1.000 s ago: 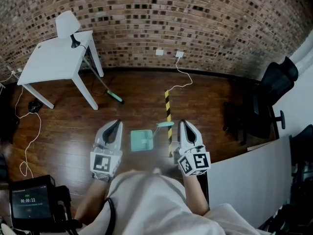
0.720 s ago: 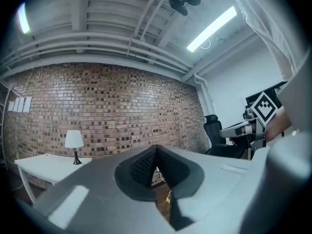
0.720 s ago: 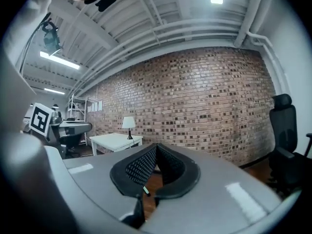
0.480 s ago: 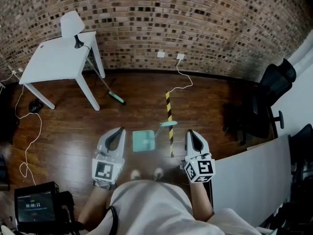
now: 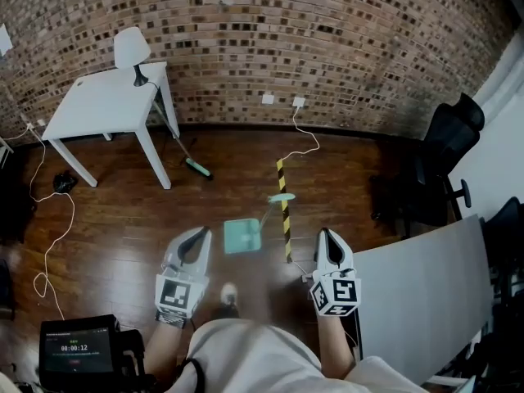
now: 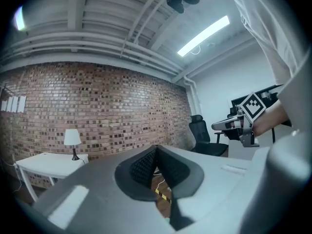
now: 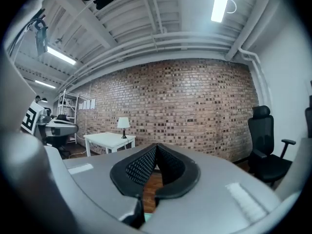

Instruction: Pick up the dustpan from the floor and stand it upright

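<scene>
Mint-green plastic dustpan (image 5: 242, 237): flat on the dark wood floor (image 5: 115, 219), between your left tool (image 5: 197, 234) and right tool (image 5: 327, 236). Both tools pressed together, holding nothing.

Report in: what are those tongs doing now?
Left tongs shut, empty. Right tongs shut, empty. Dustpan flat on floor between them, untouched. Nothing blocking.

There were two grippers, the left gripper (image 5: 197, 237) and the right gripper (image 5: 328, 237), one dustpan (image 5: 242, 237), one table (image 5: 102, 105), one lamp (image 5: 133, 47), one broom (image 5: 195, 167) and one chair (image 5: 442, 154).
</scene>
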### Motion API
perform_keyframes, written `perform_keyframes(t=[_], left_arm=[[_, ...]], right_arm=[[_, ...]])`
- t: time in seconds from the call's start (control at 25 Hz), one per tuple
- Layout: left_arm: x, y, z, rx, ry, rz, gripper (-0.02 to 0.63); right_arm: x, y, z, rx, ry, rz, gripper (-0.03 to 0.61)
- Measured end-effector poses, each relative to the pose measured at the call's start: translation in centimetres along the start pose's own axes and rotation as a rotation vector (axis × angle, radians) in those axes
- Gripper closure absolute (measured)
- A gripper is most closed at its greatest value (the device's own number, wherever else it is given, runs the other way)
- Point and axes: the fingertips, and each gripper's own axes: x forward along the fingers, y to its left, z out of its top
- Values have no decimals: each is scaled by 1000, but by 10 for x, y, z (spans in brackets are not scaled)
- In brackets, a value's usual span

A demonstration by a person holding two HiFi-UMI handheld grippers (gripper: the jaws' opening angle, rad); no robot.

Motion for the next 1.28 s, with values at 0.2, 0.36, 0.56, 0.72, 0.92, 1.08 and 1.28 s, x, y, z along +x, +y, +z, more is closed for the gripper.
perform_keyframes(t=[0.2, 0.36, 0.56, 0.72, 0.92, 1.08, 1.28], left_arm=[[-69, -81, 14, 28, -17, 26, 612], [-127, -143, 19, 33, -14, 72, 612], [-205, -201, 18, -4, 13, 117, 612], [-254, -232, 37, -23, 6, 131, 612], [-273, -249, 35, -54, 6, 125, 612], [-276, -250, 30, -33, 4, 104, 612], [-274, -248, 30, -20, 14, 109, 612]], right_arm=[[-95, 6, 6, -58, -41, 63, 565], [-176, 6, -8, -40, -44, 135, 565], [-272, 12, -24, -24, -17, 159, 566], [-336, 24, -16, -11, -9, 165, 565], [-363, 46, -22, 10, 2, 184, 565], [-369, 54, -29, 16, 5, 161, 566], [-366, 56, -34, -23, 14, 169, 568]])
